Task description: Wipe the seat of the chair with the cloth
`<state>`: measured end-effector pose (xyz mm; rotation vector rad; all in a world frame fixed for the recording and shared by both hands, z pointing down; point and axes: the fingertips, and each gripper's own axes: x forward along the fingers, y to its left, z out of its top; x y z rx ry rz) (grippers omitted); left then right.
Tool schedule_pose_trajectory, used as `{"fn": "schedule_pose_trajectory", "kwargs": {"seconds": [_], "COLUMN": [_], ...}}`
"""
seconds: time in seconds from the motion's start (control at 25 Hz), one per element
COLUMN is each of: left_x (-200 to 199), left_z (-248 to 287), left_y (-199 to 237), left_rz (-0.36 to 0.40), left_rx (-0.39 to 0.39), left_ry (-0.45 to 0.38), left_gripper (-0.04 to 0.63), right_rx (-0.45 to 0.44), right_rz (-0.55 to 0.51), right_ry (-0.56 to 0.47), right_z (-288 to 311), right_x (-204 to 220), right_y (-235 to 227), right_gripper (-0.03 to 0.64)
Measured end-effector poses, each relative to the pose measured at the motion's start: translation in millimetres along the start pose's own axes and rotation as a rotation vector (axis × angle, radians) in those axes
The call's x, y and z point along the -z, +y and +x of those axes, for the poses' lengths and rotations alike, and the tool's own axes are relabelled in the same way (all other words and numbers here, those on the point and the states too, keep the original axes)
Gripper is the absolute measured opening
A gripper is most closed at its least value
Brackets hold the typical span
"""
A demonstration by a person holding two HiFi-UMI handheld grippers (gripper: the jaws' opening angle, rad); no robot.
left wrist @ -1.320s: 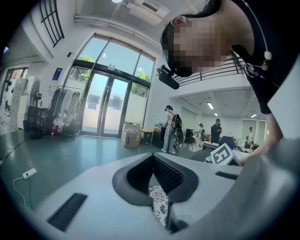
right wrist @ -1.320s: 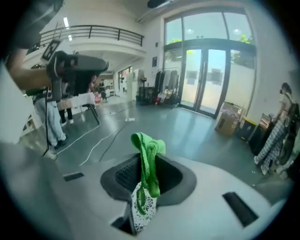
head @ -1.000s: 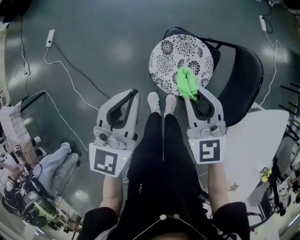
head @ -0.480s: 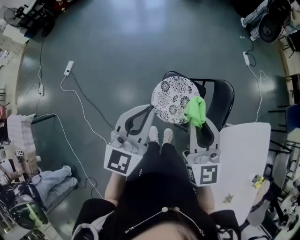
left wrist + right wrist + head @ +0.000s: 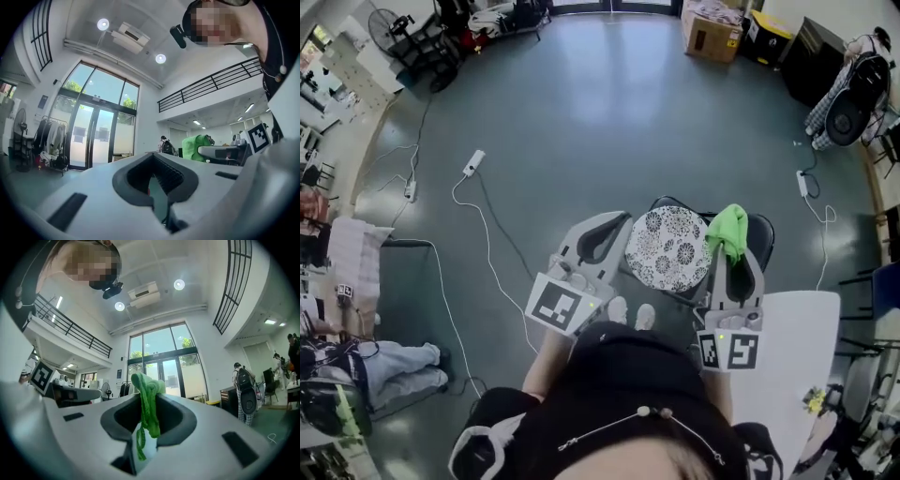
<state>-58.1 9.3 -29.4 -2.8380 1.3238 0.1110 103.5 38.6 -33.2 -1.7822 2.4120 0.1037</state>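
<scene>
The right gripper (image 5: 732, 253) jaws pinch the cloth (image 5: 728, 229) near the chair seat (image 5: 666, 251). The left gripper (image 5: 617, 223) jaws are closed and empty. Pinched by a thin fold, the cloth may slip free when wiping.

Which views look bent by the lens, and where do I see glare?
Head view: strong fisheye bend, pale glare patches on the floor. Right gripper view: round dark border, ceiling lamps burn white, cloth sharp. Left gripper view: same border and white lamps.

black clothes (image 5: 628, 375), white shoes (image 5: 645, 316)
</scene>
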Motion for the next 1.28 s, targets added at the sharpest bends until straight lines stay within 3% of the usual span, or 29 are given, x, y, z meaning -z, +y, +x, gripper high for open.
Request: {"fn": "schedule_pose_trajectory", "kwargs": {"seconds": [0.28,1.28], "left_x": [-22,-17], "left_z": [-5,12], "left_y": [-7,-23], "left_rz": [0.01,-0.009], "left_rx": [0.049,0.09], "left_ry": [-0.053,-0.027], "left_gripper": [0.005,0.005], "right_rx": [-0.022,-0.071], "right_rz": [-0.036,-0.113], "right_ry": [-0.032,-0.039], "right_z": [-3,10], "right_x": [-15,-25], "right_y": [22,31], "right_gripper": [0.081,0.081]}}
